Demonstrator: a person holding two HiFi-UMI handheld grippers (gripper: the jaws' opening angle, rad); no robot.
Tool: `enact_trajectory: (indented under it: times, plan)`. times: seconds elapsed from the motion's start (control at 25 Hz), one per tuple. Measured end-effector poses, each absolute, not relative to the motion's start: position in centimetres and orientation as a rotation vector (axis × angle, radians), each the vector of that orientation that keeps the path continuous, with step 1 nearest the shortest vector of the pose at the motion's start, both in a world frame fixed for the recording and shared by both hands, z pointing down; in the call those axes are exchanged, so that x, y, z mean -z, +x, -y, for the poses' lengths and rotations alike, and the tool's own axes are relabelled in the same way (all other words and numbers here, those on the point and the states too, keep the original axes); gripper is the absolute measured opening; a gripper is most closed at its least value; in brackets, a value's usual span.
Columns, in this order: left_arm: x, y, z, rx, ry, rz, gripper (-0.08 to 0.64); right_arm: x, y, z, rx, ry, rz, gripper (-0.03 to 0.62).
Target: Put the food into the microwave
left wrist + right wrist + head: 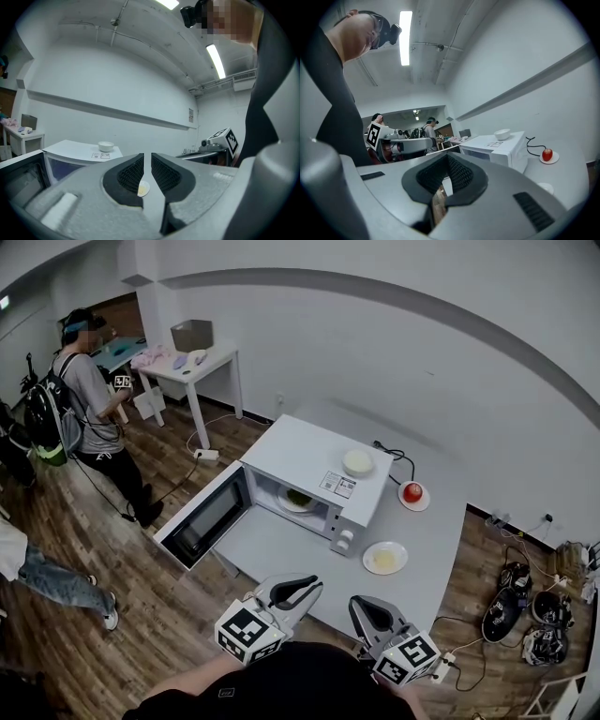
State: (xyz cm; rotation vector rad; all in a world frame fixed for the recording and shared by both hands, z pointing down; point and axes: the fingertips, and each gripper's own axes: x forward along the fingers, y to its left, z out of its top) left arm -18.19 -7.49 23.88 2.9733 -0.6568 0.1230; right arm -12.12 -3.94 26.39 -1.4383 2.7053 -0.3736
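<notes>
White and round, the shallow plate of pale yellow food sits on the grey table, just in front of the right front corner of the boxy white microwave. It lies ahead of both grippers and apart from them. The right gripper is nearer, with the plate ahead and slightly right of its clenched, empty jaws. The left gripper has its jaws drawn to a thin slit on nothing. The dark-windowed door hangs open leftward. A plate with something green already sits inside and may crowd the cavity. A red apple rests on a saucer to the right, and a white bowl stands on top.
</notes>
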Motion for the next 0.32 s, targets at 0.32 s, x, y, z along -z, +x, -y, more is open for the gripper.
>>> enact_trajectory:
  times: [0.32]
  plan:
    - [-24.17,-17.91,7.15,-0.125,2.967,0.655,0.055,-26.84,-11.90,3.71,0.398,-1.433,-2.704,0.013]
